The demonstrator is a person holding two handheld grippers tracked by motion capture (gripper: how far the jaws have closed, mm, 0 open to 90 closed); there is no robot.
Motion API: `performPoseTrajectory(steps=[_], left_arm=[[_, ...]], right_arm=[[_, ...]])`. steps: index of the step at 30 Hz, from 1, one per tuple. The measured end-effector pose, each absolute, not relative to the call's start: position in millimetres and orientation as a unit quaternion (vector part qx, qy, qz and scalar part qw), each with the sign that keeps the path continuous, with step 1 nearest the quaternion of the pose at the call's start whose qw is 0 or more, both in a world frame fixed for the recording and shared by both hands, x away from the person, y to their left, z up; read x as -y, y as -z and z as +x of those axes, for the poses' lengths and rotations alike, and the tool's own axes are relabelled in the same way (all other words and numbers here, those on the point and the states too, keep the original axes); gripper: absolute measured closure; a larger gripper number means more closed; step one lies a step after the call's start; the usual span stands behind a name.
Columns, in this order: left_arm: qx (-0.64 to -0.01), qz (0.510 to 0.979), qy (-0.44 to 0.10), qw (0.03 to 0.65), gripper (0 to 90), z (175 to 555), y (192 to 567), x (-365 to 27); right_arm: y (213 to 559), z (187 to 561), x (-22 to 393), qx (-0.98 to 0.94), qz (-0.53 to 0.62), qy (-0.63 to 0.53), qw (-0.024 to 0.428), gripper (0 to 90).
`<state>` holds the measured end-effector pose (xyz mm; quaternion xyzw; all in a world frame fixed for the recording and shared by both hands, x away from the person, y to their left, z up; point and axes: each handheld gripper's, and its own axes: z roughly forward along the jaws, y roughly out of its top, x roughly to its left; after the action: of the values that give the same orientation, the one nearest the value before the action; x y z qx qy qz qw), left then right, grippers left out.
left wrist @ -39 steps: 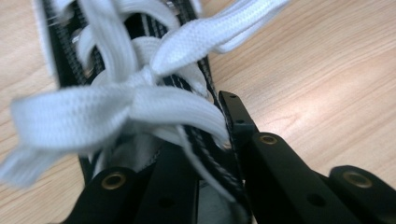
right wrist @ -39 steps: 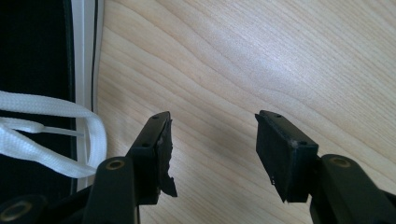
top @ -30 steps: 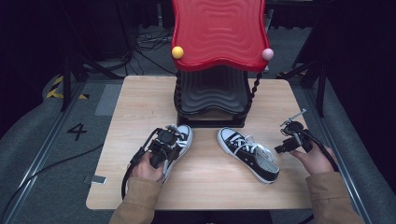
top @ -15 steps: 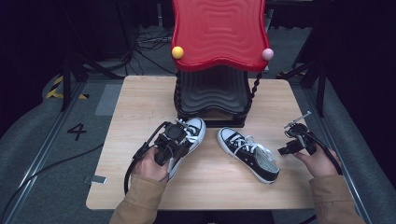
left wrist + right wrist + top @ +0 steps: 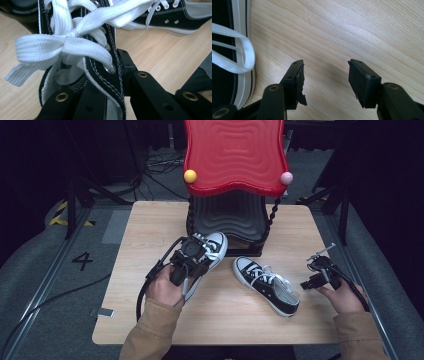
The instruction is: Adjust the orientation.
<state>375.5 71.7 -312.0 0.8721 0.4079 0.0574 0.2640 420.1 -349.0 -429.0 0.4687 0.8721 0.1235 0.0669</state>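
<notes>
Left tongs (image 5: 192, 254) clenched on shoe (image 5: 212, 246), toe toward rack (image 5: 235, 215); right tongs (image 5: 320, 270) released beside second shoe (image 5: 267, 285)

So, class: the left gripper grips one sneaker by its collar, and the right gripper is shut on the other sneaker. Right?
Not quite. The right gripper is open over bare table, beside the other sneaker, as the right gripper view shows. The left gripper does grip its sneaker by the collar.
</notes>
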Motion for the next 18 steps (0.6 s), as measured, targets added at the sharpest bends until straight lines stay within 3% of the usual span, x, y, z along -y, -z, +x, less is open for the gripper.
performPoseTrajectory(steps=[18], left_arm=[[-0.425, 0.858, -0.109, 0.266, 86.1, 425.6, 294.8, -45.0]], right_arm=[[430.9, 412.0, 354.3, -0.875, 0.465, -0.12, 0.066, 49.9]])
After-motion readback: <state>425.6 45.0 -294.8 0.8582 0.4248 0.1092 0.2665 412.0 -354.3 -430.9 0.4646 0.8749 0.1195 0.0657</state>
